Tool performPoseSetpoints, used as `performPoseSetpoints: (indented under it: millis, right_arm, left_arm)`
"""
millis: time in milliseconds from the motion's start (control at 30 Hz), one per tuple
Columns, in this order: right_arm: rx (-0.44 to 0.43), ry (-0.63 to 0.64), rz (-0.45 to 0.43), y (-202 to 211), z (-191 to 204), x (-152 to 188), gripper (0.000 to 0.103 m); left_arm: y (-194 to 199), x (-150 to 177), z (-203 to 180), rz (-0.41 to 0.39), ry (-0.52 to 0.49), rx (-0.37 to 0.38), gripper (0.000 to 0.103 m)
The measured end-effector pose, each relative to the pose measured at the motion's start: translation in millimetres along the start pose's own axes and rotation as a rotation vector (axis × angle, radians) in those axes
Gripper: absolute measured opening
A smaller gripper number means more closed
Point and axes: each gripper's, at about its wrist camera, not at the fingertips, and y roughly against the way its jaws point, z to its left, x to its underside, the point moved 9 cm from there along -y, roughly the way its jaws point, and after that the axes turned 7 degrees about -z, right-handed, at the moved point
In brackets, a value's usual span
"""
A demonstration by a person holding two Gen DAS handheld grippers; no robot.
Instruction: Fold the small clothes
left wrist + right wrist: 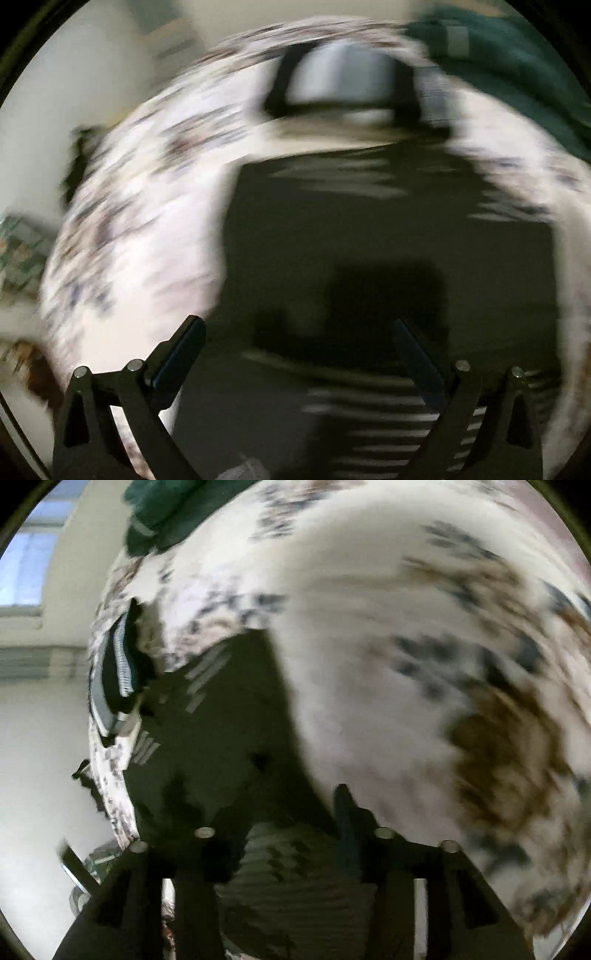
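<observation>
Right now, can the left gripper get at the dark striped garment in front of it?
Probably yes. The left gripper has its jaws spread wide, nothing between them, and the dark striped garment lies directly ahead on the patterned sheet with nothing across the path. The picture is motion-blurred, so the gap is hard to judge.

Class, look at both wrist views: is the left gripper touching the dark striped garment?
Cannot tell. In the left wrist view the left gripper hangs open over the dark striped garment, but motion blur hides any contact or gap; the right wrist view doesn't show it.
</observation>
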Motion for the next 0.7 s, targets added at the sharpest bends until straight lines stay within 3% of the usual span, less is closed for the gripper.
performPoseSetpoints:
  millis: [67,233,267,300,333,433,600,667,700]
  right_arm:
    - [-0.007,0.063,0.029,-35.5,28.0,-14.5,0.054]
    - [0.222,0.289,0.096,-124.2,60.7,-30.8,0.053]
    - [0.276,0.357,0.114,-136.7,65.1,-27.2,0.048]
    - [0.307,0.412,0.11,-142.7,70.4,-23.2,0.015]
    - [0.339,0.469,0.107,-145.7,75.6,-18.3,0.003]
    - [0.444,0.599,0.01,-135.7,90.8,-13.0,0.003]
    - [0.476,0.511,-0.171,-90.9,98.6,-40.7,0.003]
    - [0.507,0.473,-0.155,-91.4,85.9,-52.1,0.003]
    - [0.489,0.445,-0.075,-104.5,77.5,-51.8,0.003]
  left_arm:
    - [-16.6,16.2,46.5,0.037,0.054,-0.087,0.103]
    - [-41.4,32.2,116.3,0.05,0.178,-0.175,0.103]
    - [-45.4,31.2,123.2,0.046,0.196,-0.178,0.103]
    - [-48.8,31.1,127.9,0.044,0.208,-0.181,0.103]
    - [-51.5,29.7,132.9,0.042,0.224,-0.182,0.103]
    - [-59.3,21.0,137.3,0.039,0.26,-0.165,0.103]
    - [-68.8,-3.4,135.8,0.017,0.275,-0.113,0.103]
    - [-78.2,-12.5,128.3,0.014,0.261,-0.093,0.103]
    - [-83.5,-15.7,123.6,0.016,0.253,-0.081,0.103]
